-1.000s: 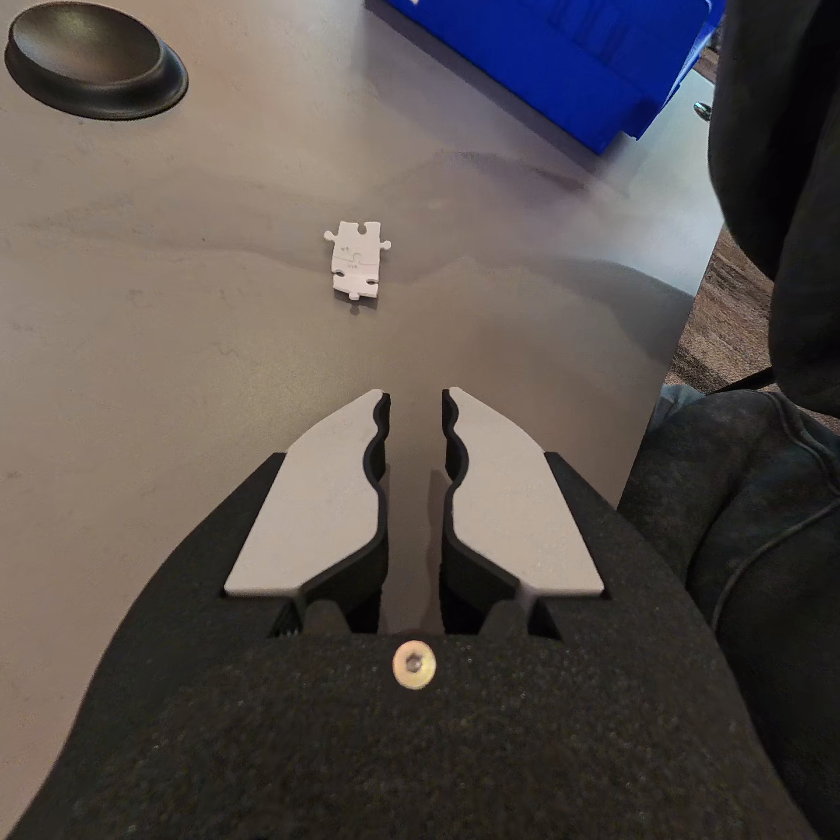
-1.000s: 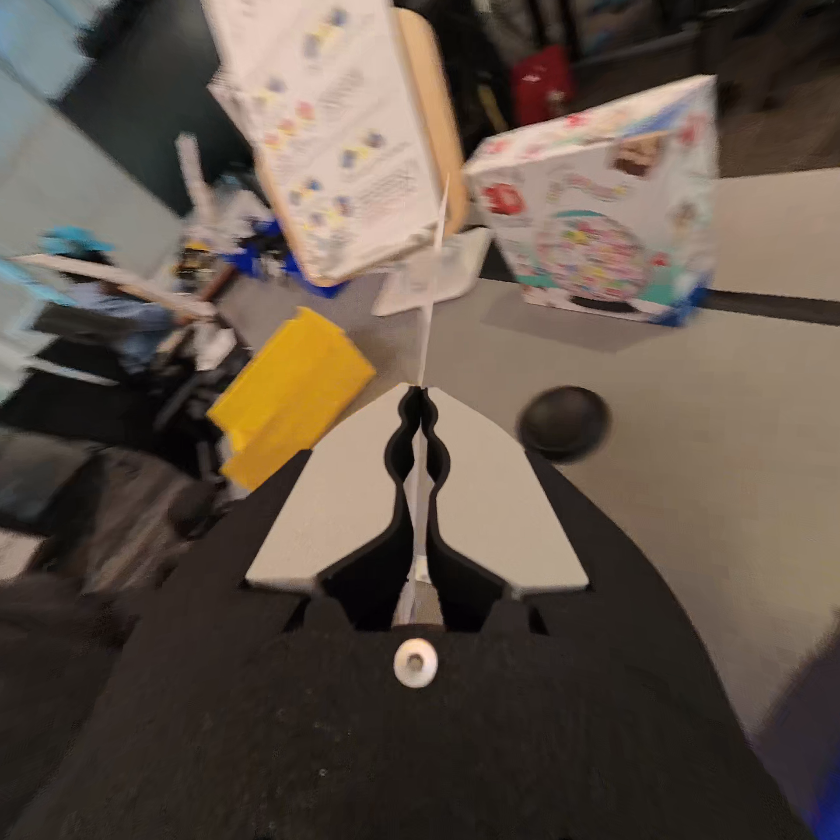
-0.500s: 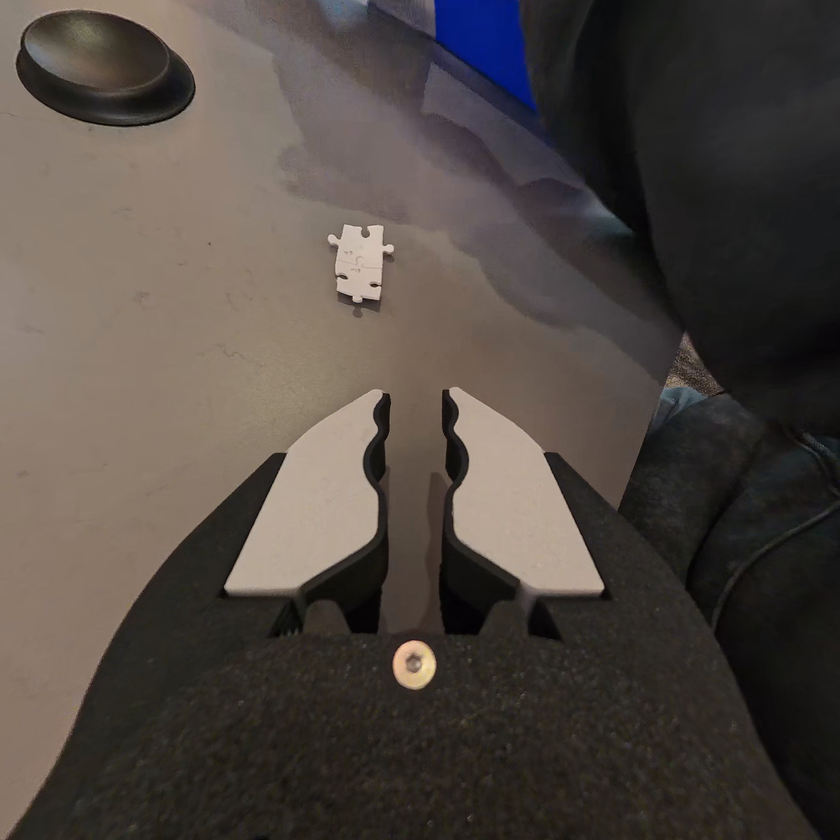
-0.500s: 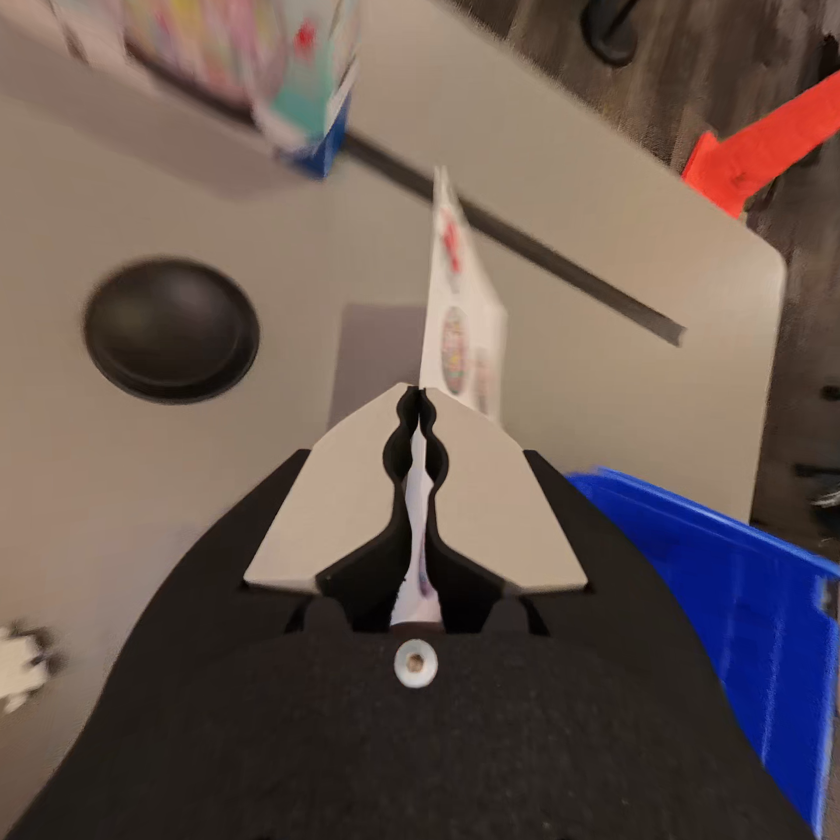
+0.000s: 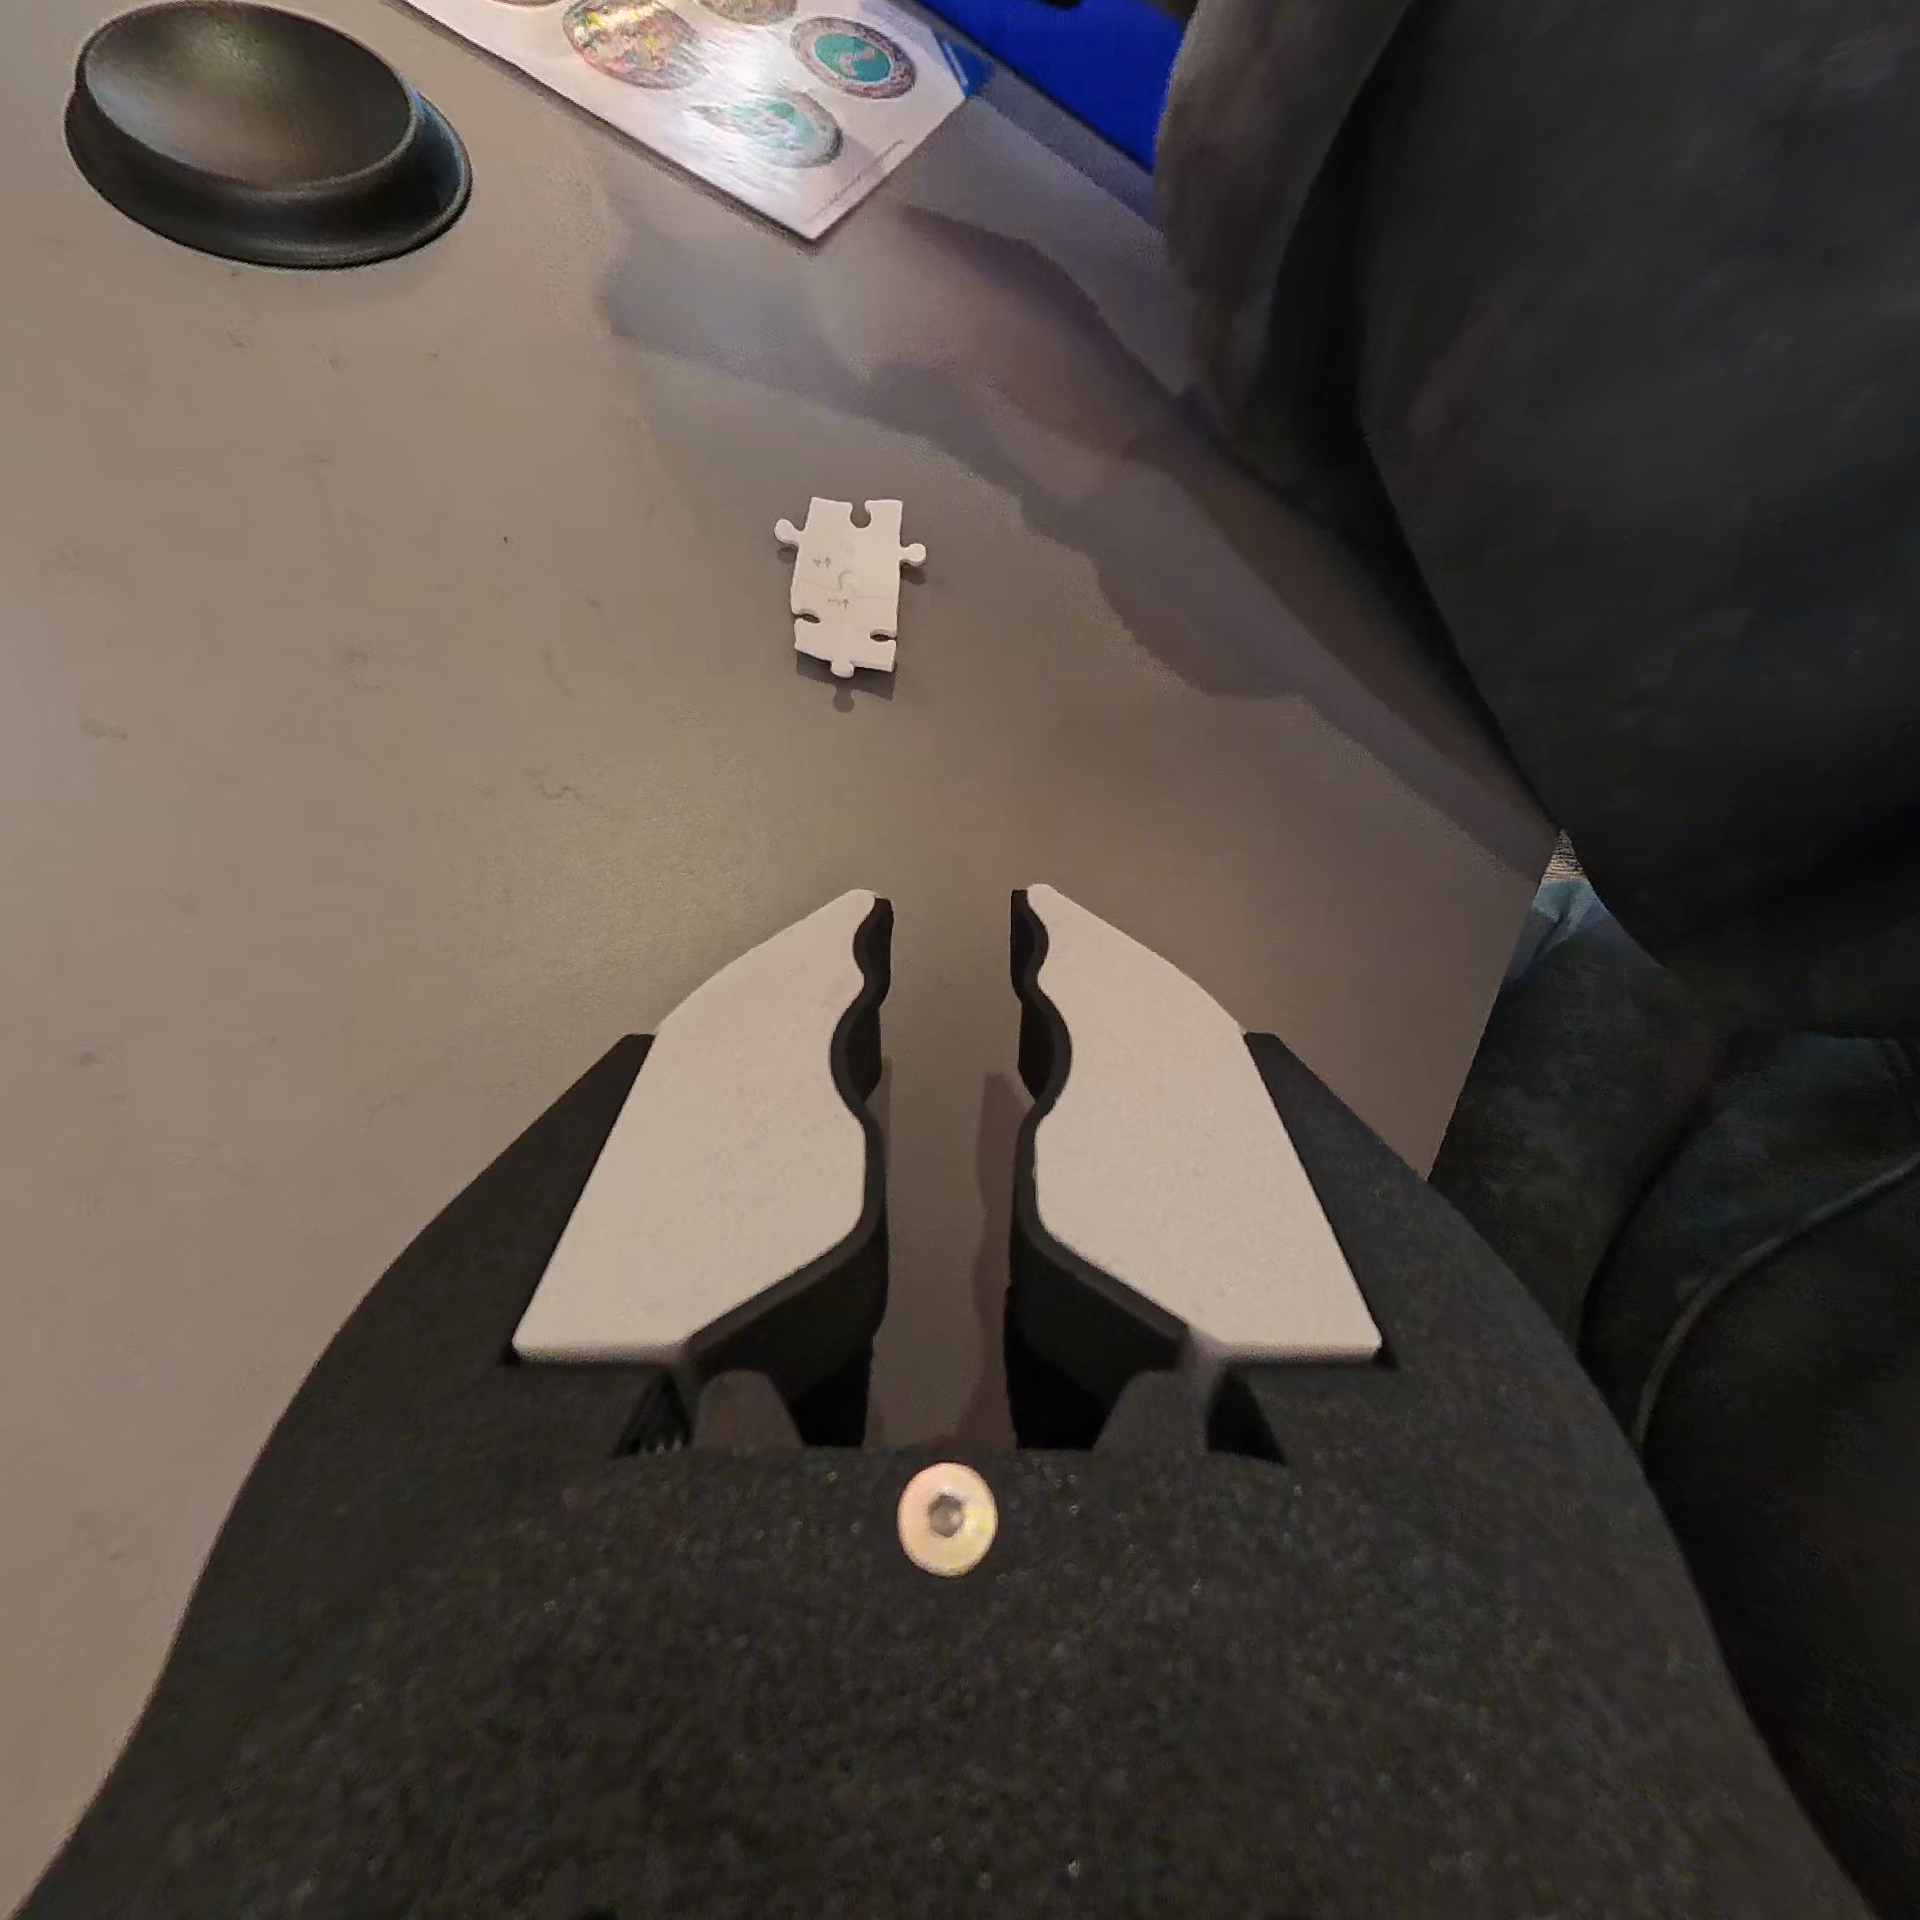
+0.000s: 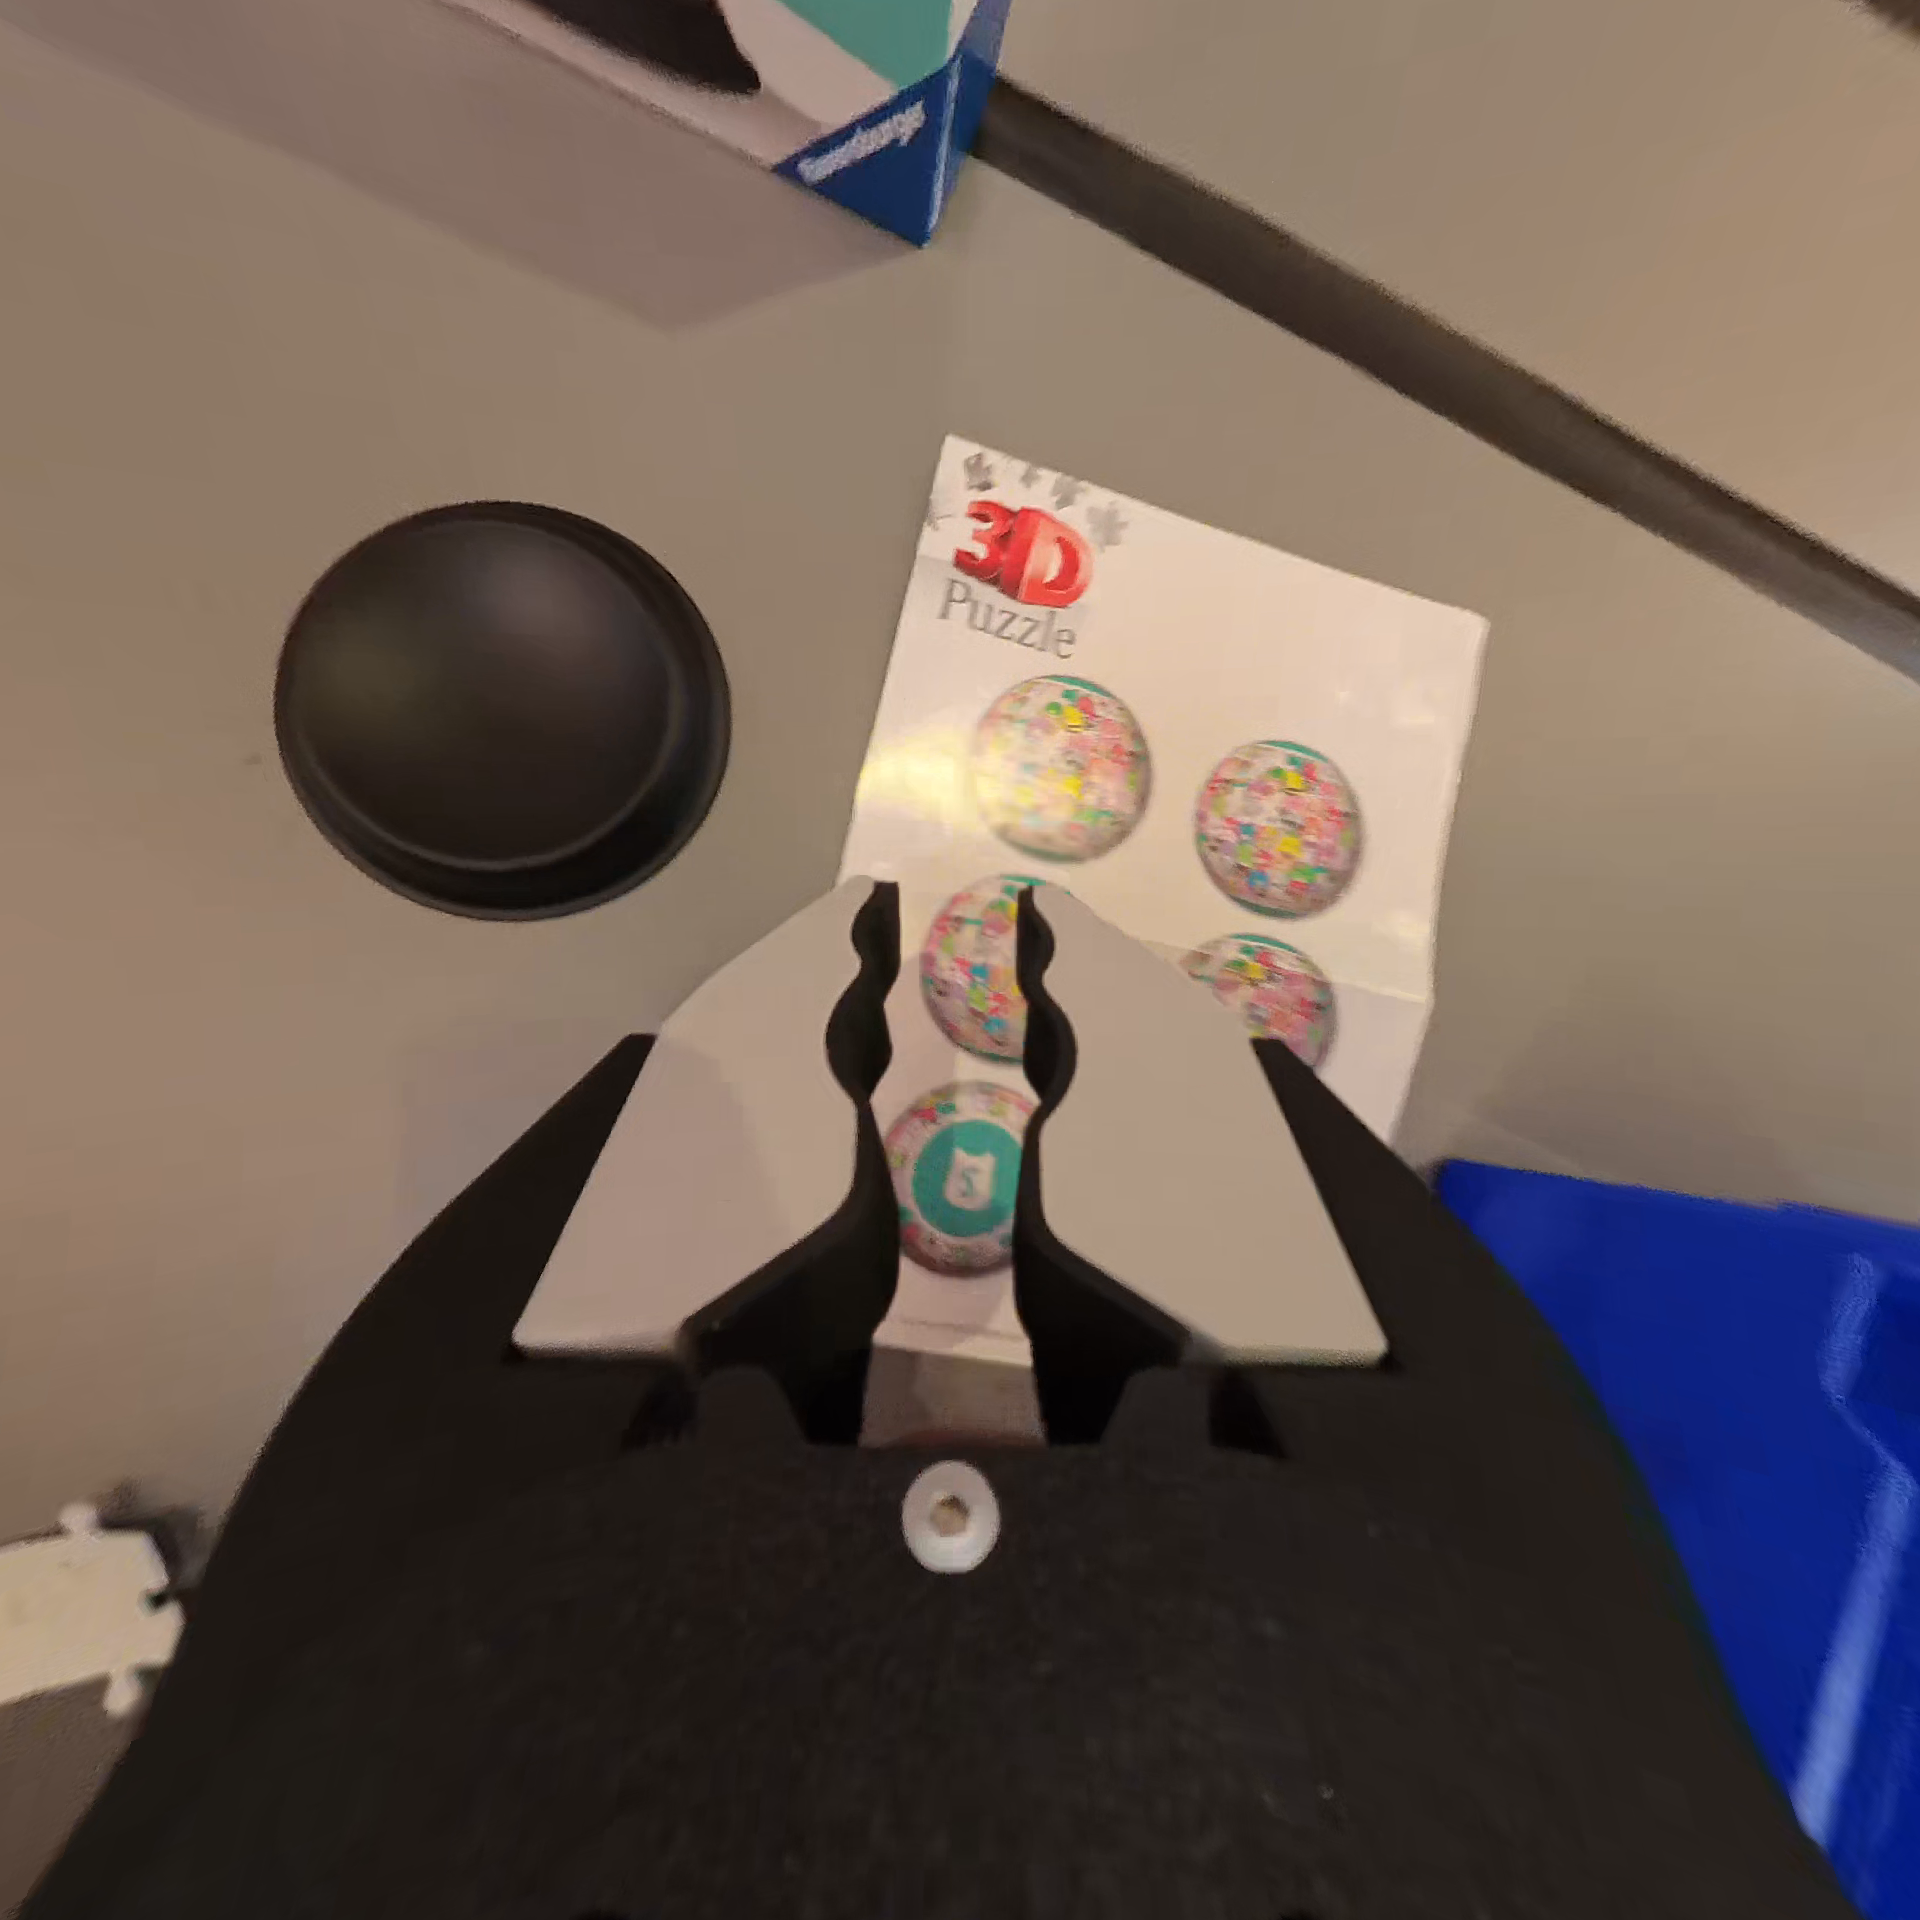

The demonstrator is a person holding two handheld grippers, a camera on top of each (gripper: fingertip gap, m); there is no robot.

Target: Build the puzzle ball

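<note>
1. The build looks barely begun: two white puzzle pieces [image 5: 847,587], joined and lying plain side up on the grey table [image 5: 312,727], are the only assembled part in sight. They sit just nearer the camera than the black round stand [image 5: 260,145].
2. The left gripper [image 5: 951,914] hovers low over the table, short of the joined pieces and in line with them, its fingers spread with nothing between them.
3. The right gripper [image 6: 951,894] hangs above the instruction leaflet [image 6: 1195,727], which lies flat just beside the stand. Its fingers stand apart and, as far as I can judge, hold nothing; the picture is slightly blurred.
4. The step in hand seems to be laying out the guide before fetching more pieces.
5. The next move probably calls for finding a matching piece and bringing it to the joined pair, with one gripper steadying the pair so it does not slide.
6. Containers: a blue bin [image 6: 1714,1507] sits beyond the leaflet from the stand; its contents are not visible. The puzzle box [image 6: 831,114] stands behind the stand; whether it holds anything cannot be told.
</note>
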